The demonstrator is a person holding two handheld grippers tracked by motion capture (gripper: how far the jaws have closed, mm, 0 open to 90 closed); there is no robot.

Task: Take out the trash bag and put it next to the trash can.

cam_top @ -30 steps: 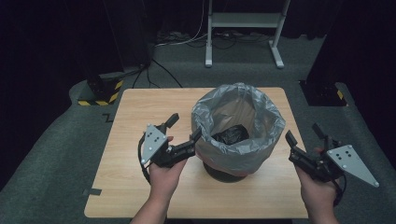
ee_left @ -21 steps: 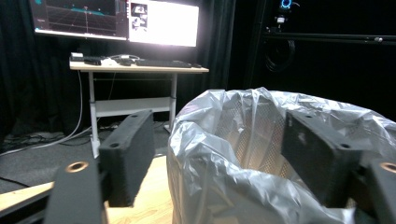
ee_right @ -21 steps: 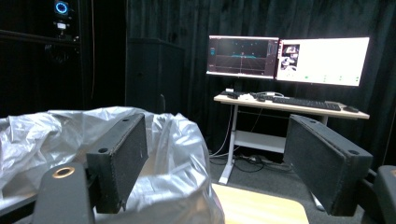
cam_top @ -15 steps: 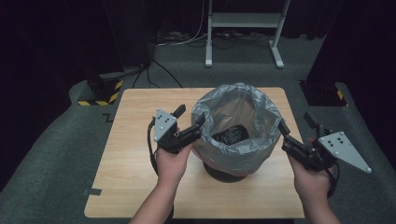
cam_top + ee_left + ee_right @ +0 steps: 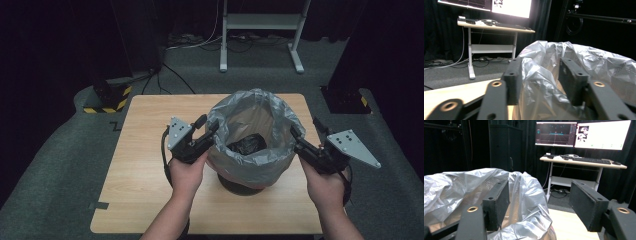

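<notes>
Plastic, grey and crinkled, lines a mesh bin (image 5: 240, 182) at the counter's (image 5: 145, 150) middle; this liner (image 5: 252, 107) folds over the rim; the left tool (image 5: 210, 131) has been closing with the liner's edge between its jaws; dark crumpled waste (image 5: 246, 144) lies inside; the right tool (image 5: 306, 134) straddles the opposite edge, jaws apart, closing.

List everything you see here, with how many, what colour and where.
Bin: one, dark, mid table.
Bin liner: one, grey plastic, folded over the bin's rim.
Crumpled thing: one, black, inside the liner.
Table: one, light wood.
Desk: one, white-legged, beyond the table, with screens on it: two, lit.
Left claw: black; jaws have just been closing over the liner's rim.
Right claw: black; jaws have been closing, one either side of the rim.
</notes>
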